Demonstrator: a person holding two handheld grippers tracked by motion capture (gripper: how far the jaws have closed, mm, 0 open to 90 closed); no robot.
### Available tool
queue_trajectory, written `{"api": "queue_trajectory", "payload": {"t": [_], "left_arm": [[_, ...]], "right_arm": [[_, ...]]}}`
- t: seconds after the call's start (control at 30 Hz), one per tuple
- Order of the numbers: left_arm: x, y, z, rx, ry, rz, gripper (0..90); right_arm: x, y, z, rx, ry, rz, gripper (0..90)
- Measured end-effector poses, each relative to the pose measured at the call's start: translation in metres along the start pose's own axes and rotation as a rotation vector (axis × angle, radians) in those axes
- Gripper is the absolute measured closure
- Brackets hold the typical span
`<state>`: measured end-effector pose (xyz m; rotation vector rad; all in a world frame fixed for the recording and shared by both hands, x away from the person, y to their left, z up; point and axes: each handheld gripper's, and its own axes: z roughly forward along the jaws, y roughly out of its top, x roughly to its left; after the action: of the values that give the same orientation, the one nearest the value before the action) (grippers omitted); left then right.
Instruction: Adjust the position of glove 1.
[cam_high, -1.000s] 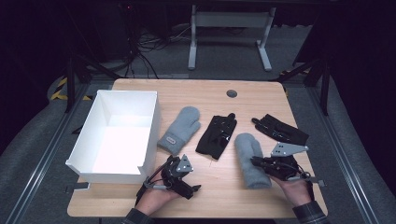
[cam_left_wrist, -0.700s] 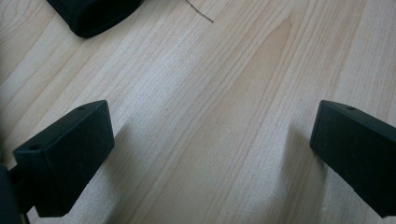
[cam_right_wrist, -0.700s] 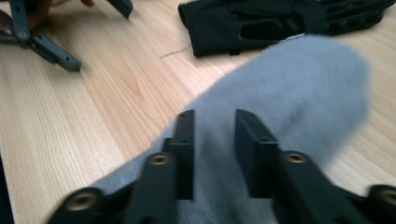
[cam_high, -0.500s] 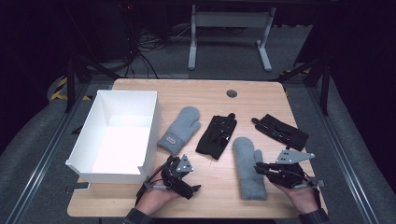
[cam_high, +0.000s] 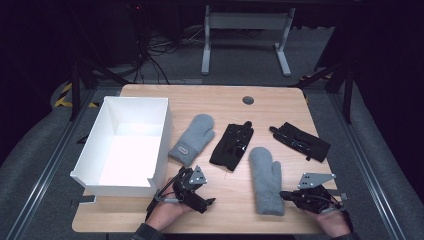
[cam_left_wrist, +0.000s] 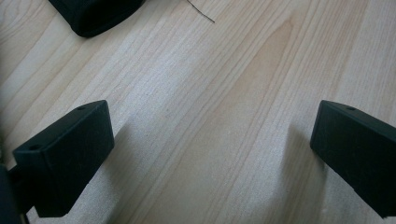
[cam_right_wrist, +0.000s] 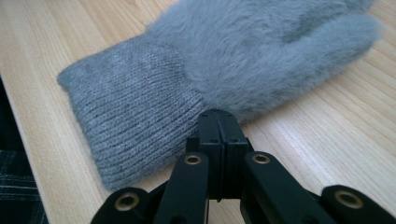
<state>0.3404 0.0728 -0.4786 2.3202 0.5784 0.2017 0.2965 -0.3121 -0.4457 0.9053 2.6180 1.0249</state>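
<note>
A fuzzy grey mitten (cam_high: 266, 180) lies near the table's front right, cuff toward the person. My right gripper (cam_high: 284, 195) sits at its right side with the jaws shut on the mitten's edge, where the ribbed cuff meets the fur (cam_right_wrist: 233, 56); the right gripper (cam_right_wrist: 218, 116) shows no gap between its jaws. A second grey mitten (cam_high: 192, 140) lies beside the white box (cam_high: 165, 130). One black glove (cam_high: 232, 145) is at mid-table, another black glove (cam_high: 300, 141) at the right. My left gripper (cam_high: 207, 202) rests open at the front left, and the left gripper (cam_left_wrist: 210, 154) has bare wood between its jaws.
The open white box takes up the left side of the table, just left of my left hand. A round cable hole (cam_high: 248, 100) sits near the far edge. The tip of a black glove (cam_left_wrist: 93, 11) shows beyond my left jaws.
My right gripper has drawn back toward the near edge, and the grey mitten has slid with it and turned straighter. The left gripper has stayed put.
</note>
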Motion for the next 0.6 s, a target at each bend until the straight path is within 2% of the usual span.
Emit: {"api": "queue_trajectory", "payload": {"t": [0.23, 0.6], "left_arm": [[0.000, 0.000, 0.000, 0.000, -0.001, -0.001, 0.1], [0.000, 0.000, 0.000, 0.000, -0.001, -0.001, 0.1]], "right_arm": [[0.009, 0.007, 0.007, -0.001, 0.066, -0.045, 90.0], [0.025, 0.027, 0.028, 0.001, 0.141, -0.099, 90.0]]}}
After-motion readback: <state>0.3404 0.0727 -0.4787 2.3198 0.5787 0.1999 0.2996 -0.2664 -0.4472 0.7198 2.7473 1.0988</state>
